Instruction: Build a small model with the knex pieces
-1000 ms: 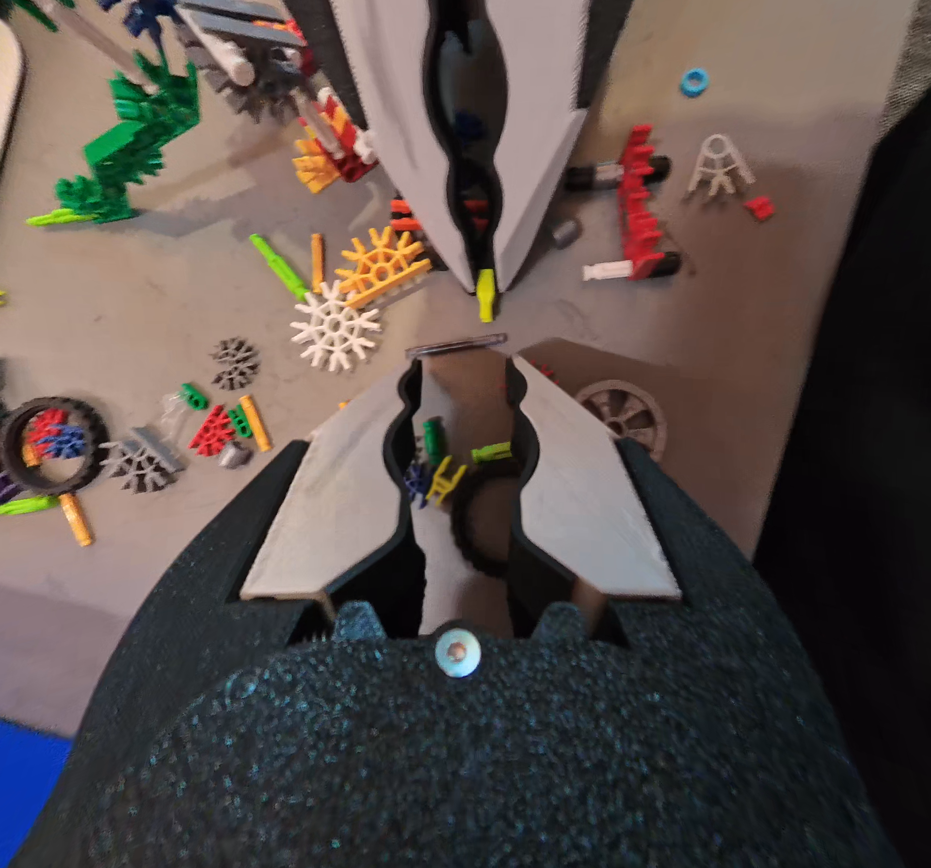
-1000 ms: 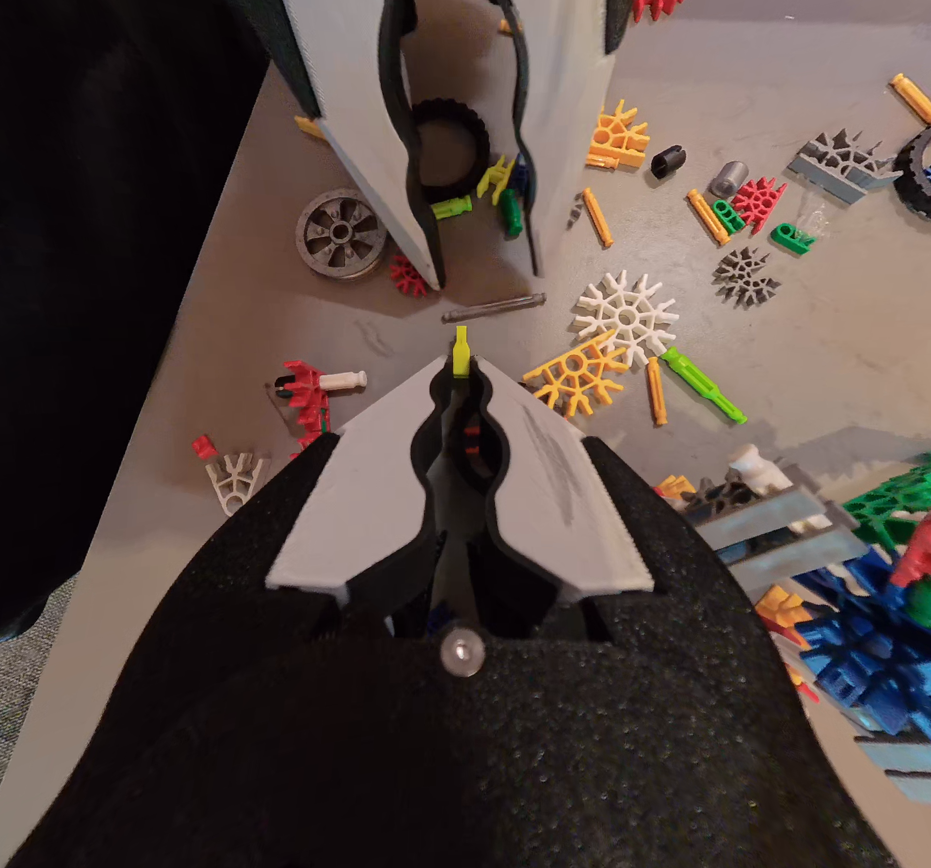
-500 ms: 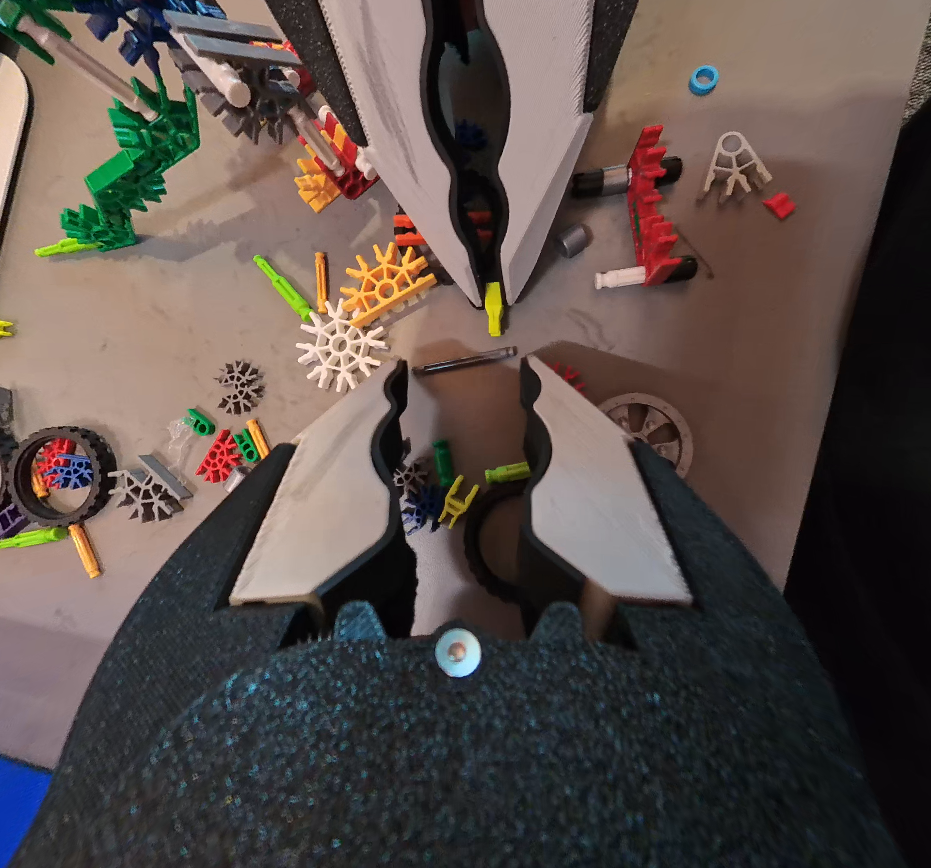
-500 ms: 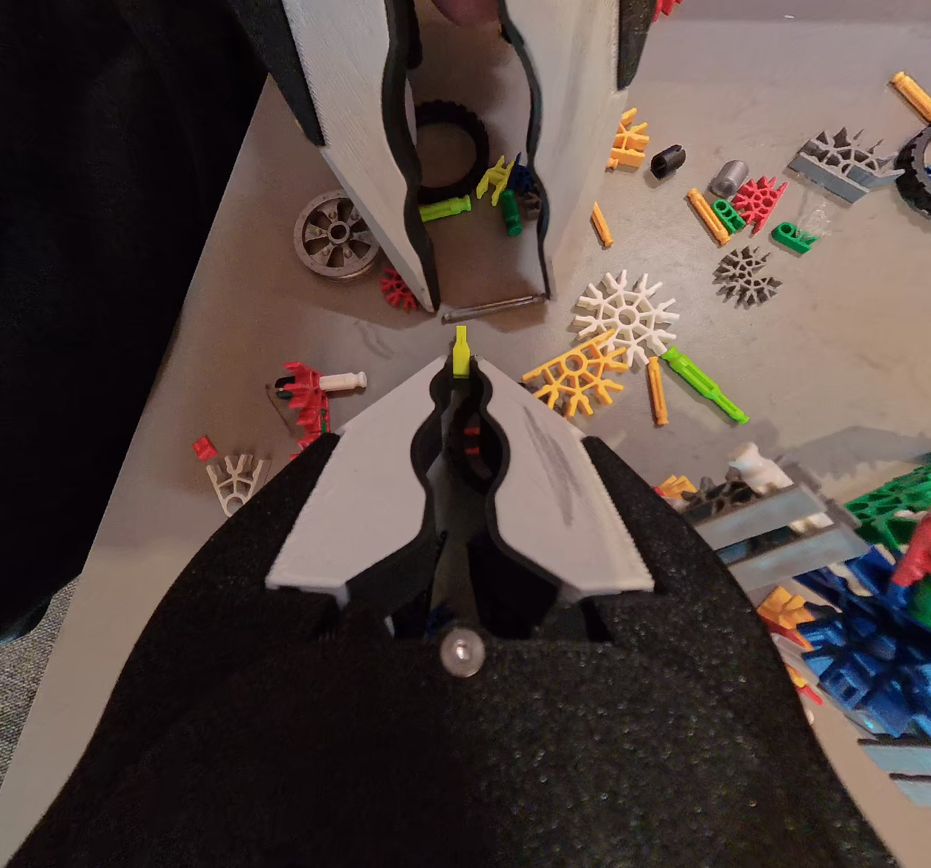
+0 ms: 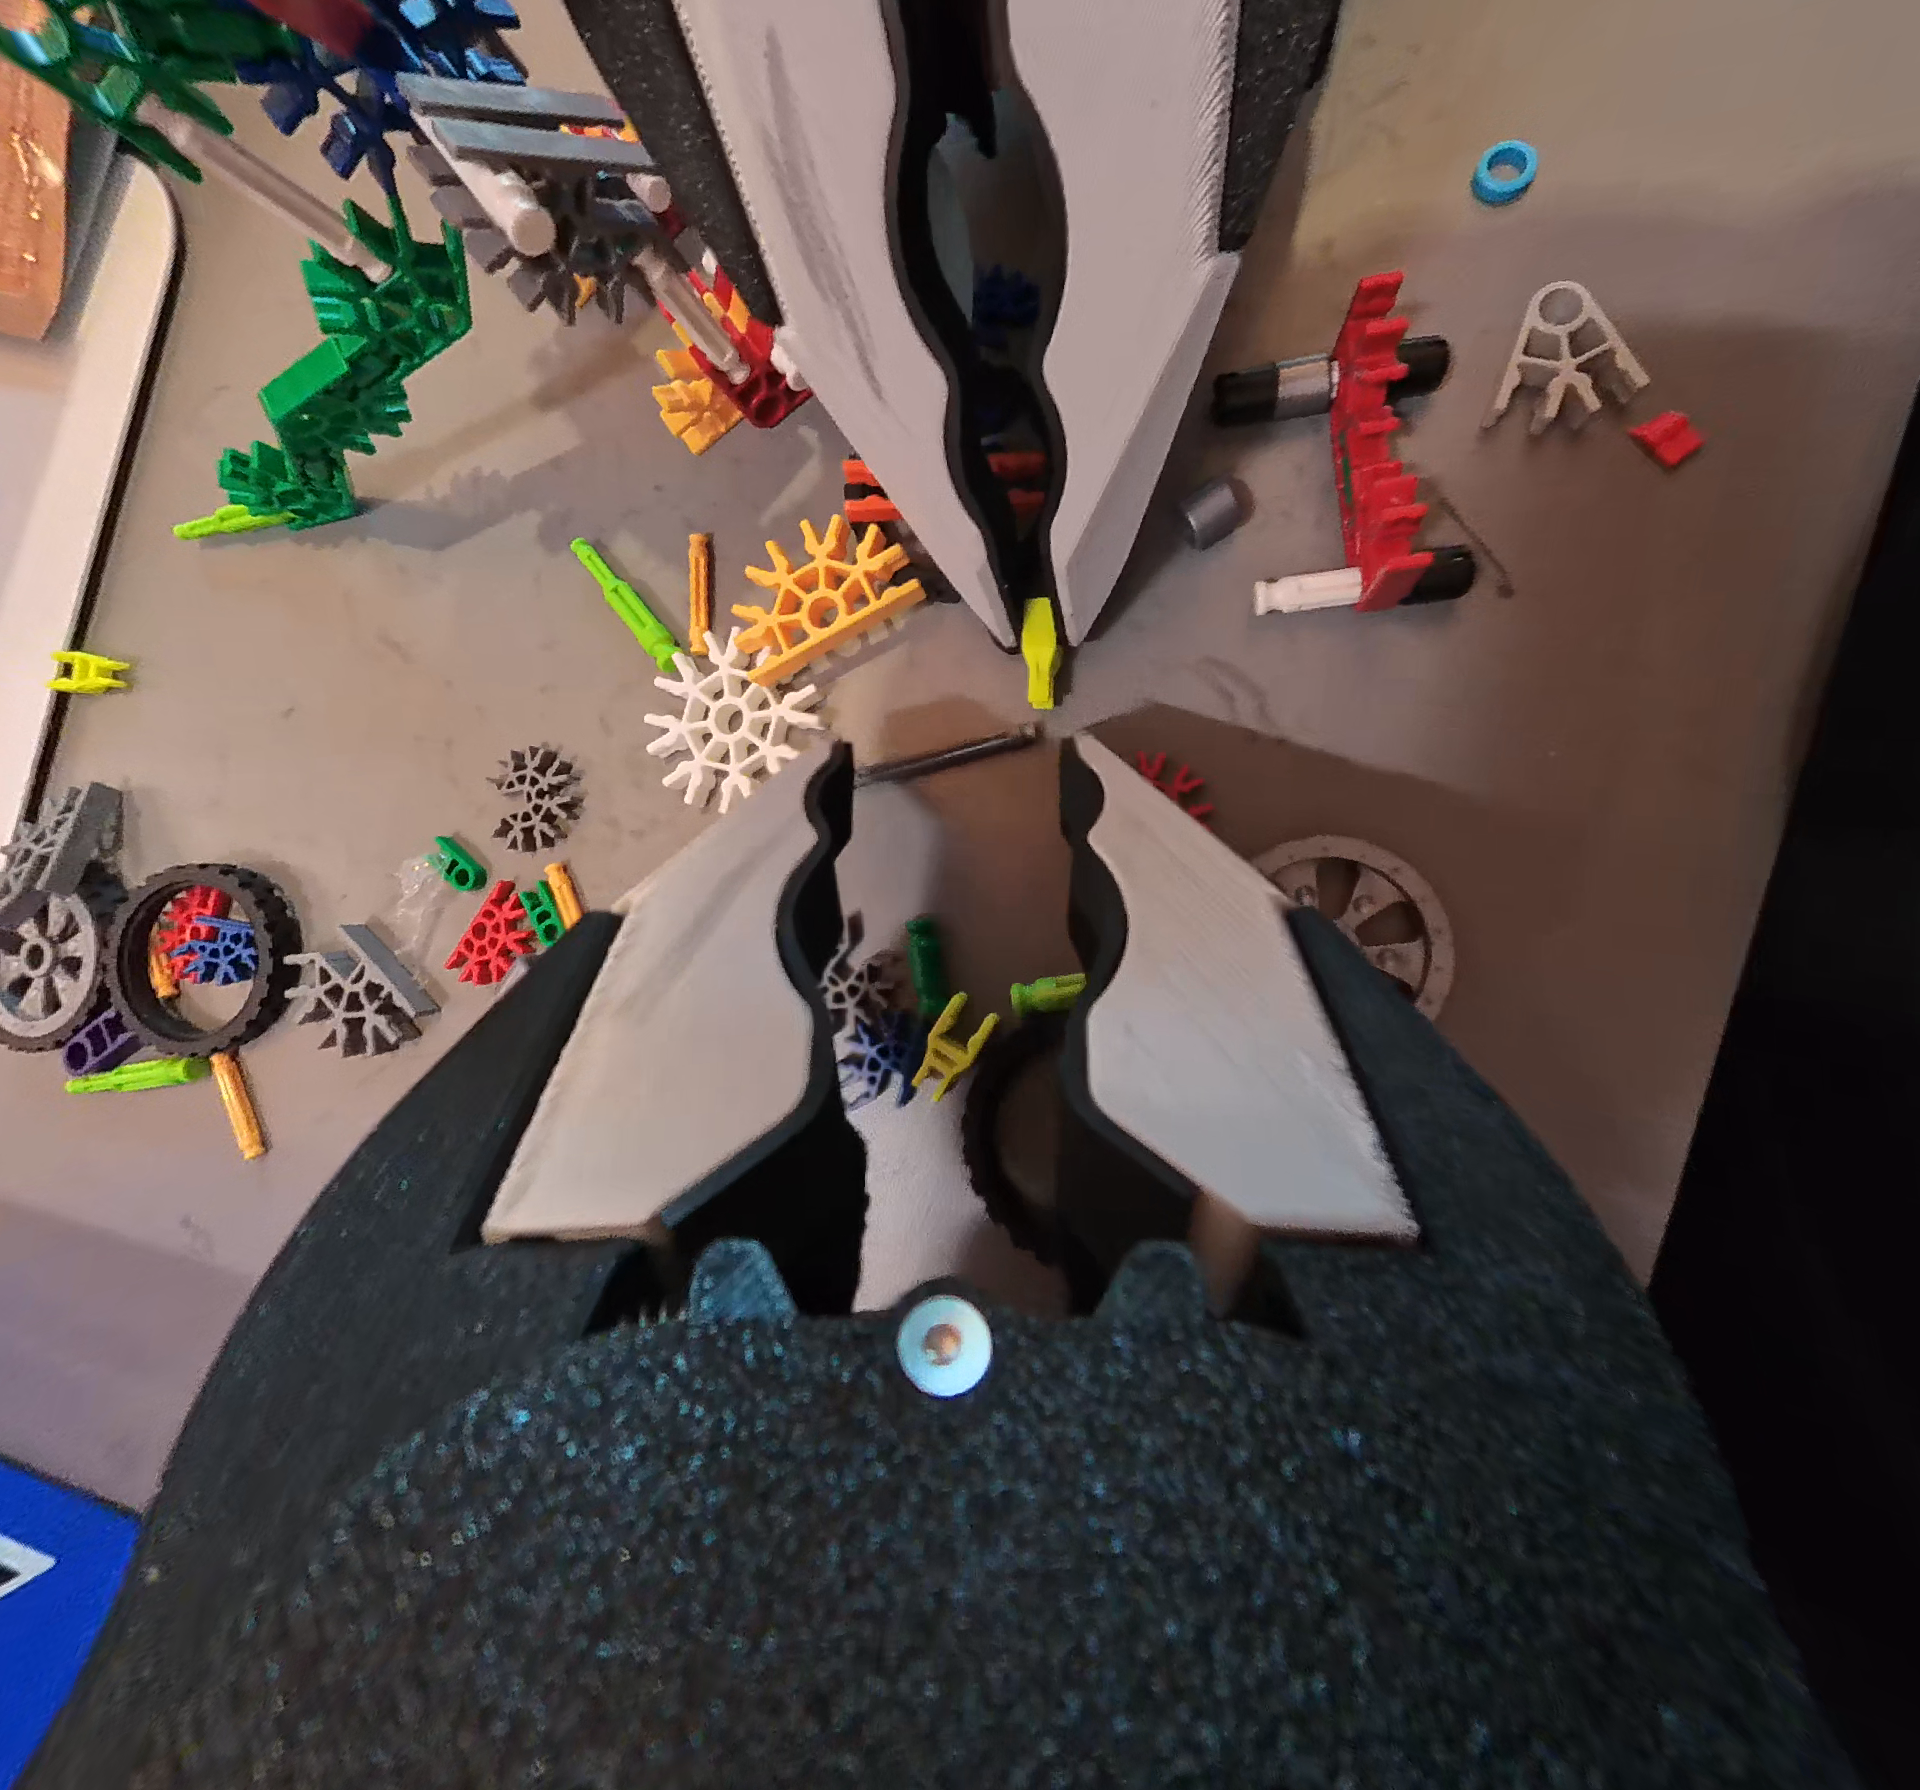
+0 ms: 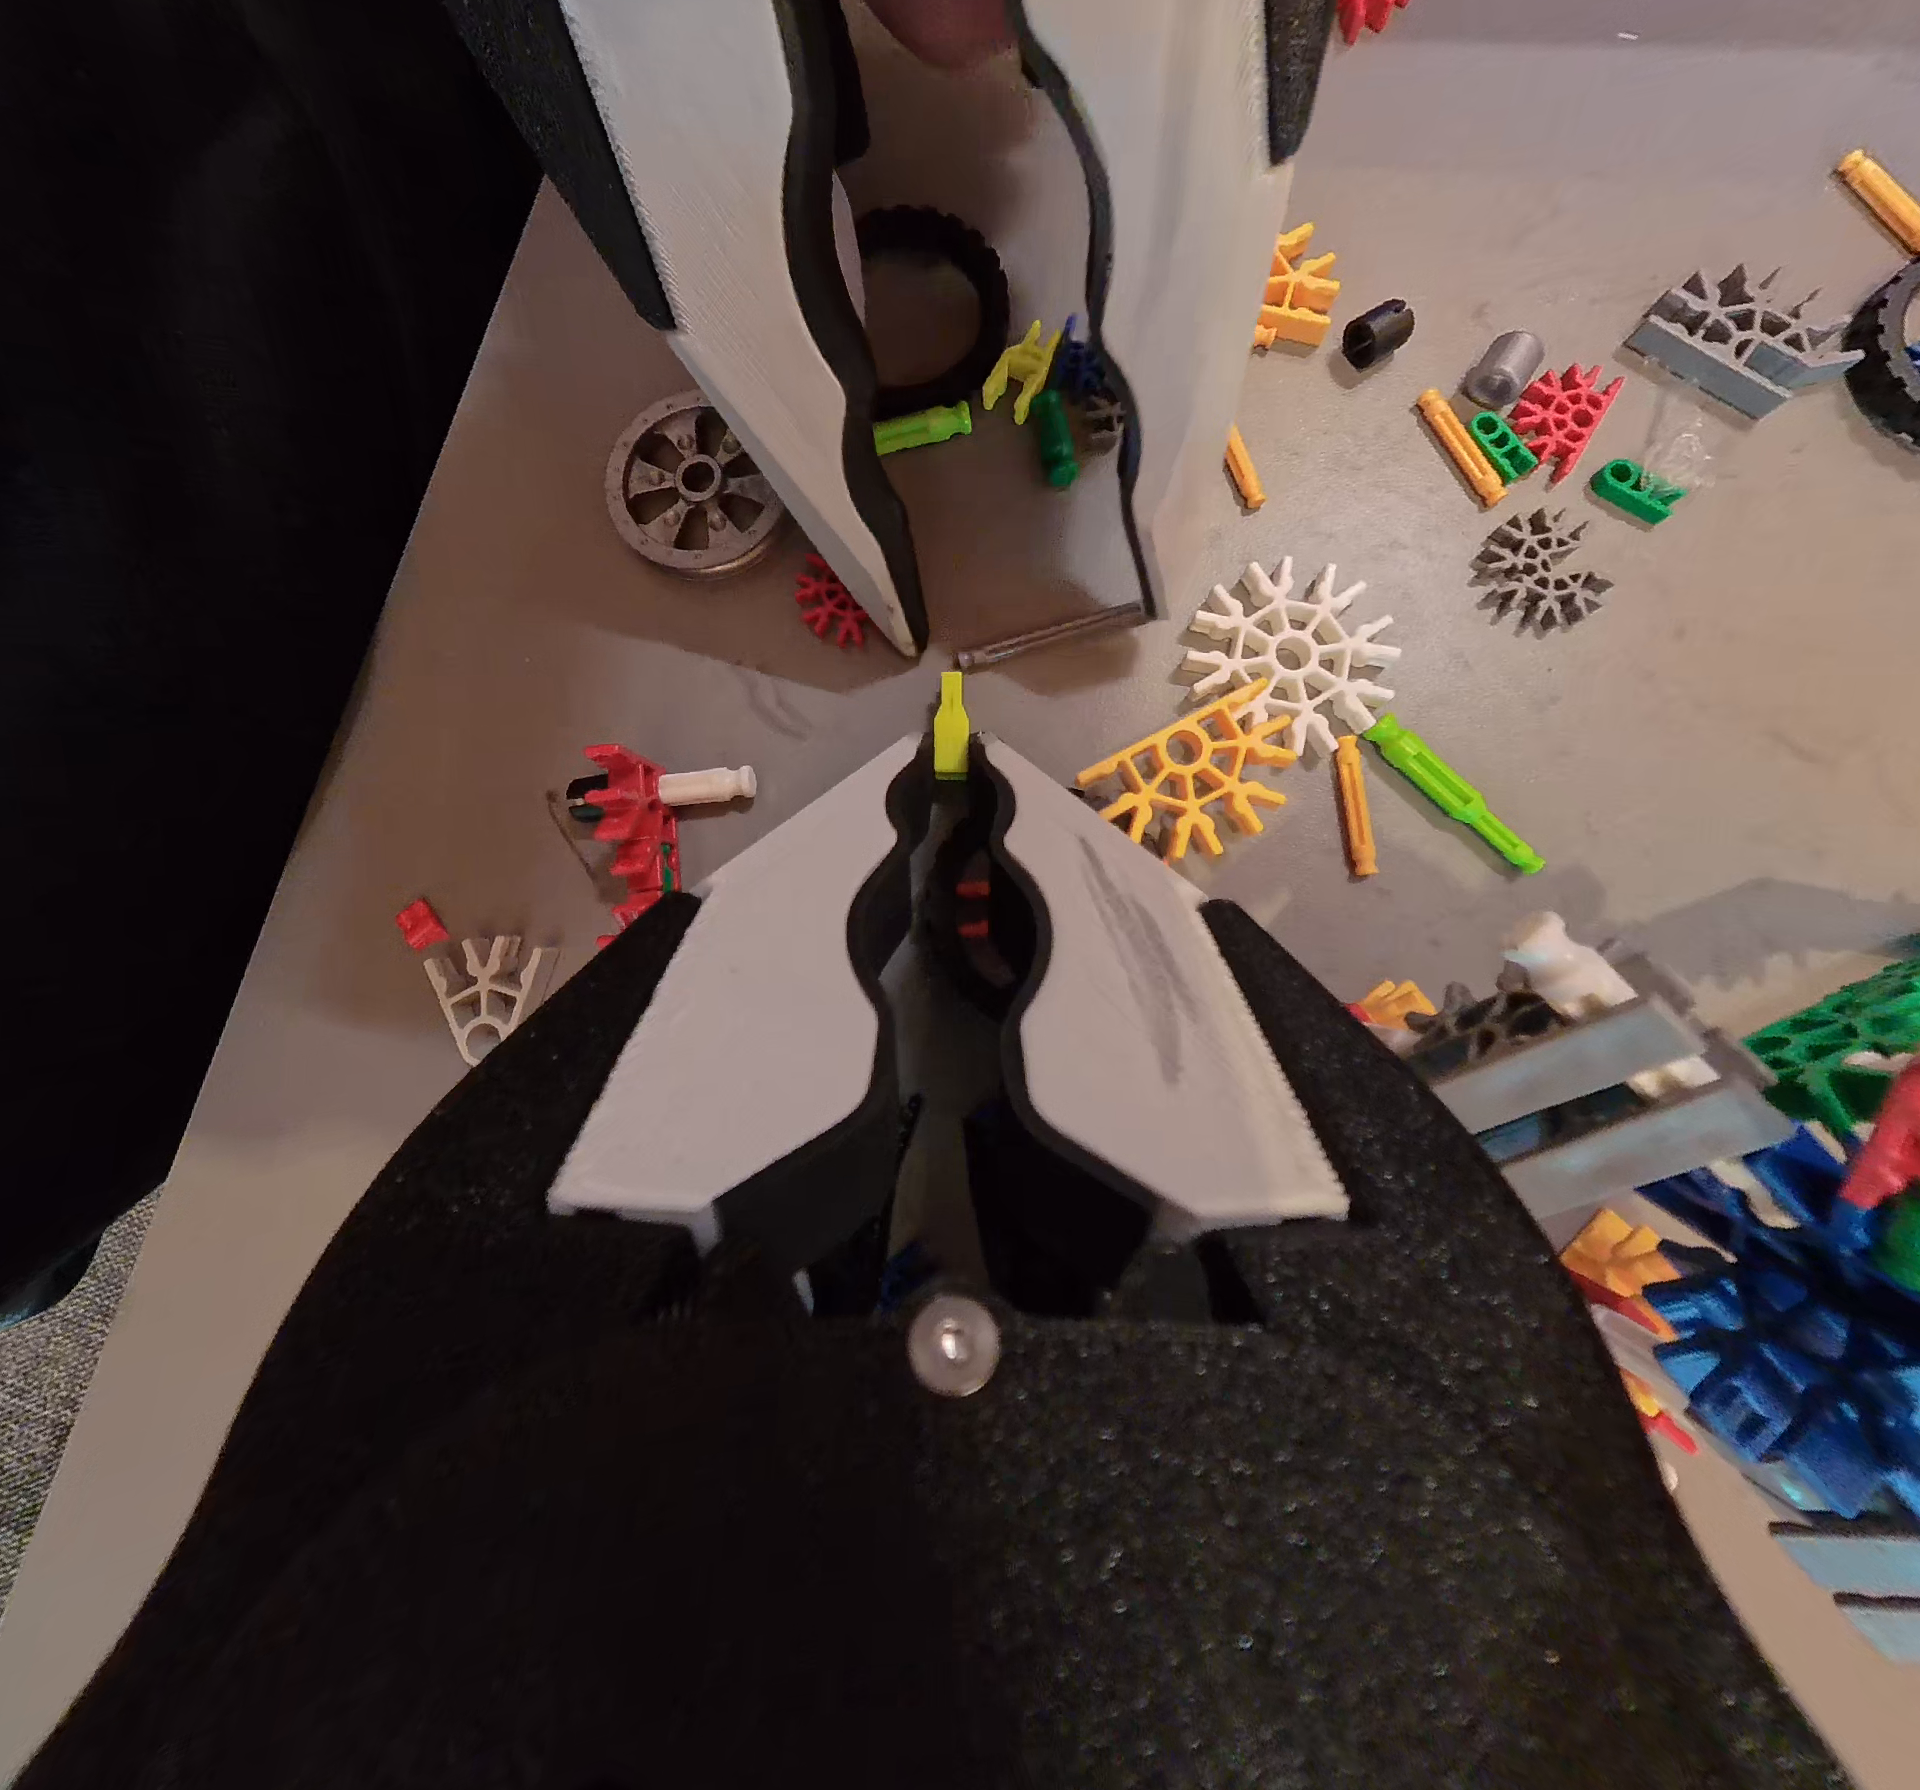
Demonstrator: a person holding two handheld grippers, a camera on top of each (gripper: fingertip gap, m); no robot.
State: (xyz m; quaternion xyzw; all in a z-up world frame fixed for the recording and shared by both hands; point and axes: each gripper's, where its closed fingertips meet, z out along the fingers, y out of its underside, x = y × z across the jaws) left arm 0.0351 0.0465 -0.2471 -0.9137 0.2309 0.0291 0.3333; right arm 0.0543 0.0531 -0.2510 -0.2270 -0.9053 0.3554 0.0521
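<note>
Grey surface (image 5: 1558, 26) strewn with plastic construction pieces. Right tongs (image 6: 951, 748) clamped on yellow-green rod (image 6: 950, 727), long axis along the fingers, free end aimed at left tongs (image 5: 951, 769). Left tongs spread apart, empty, straddling thin dark rod (image 5: 951, 753) lying crosswise between both tips, white snowflake connector (image 5: 727, 722) just beside.

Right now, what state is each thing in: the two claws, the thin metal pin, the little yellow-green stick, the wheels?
Left gripper: open, its tips either side of the pin.
Right gripper: shut on the yellow-green plastic rod.
Yellow-green plastic rod: pinched, tip sticking out.
Thin grey metal pin: lying flat on the table, free.
Grey spoked wheel hub: lying flat, without a tyre.
Black rubber tyre: lying flat, empty.
</note>
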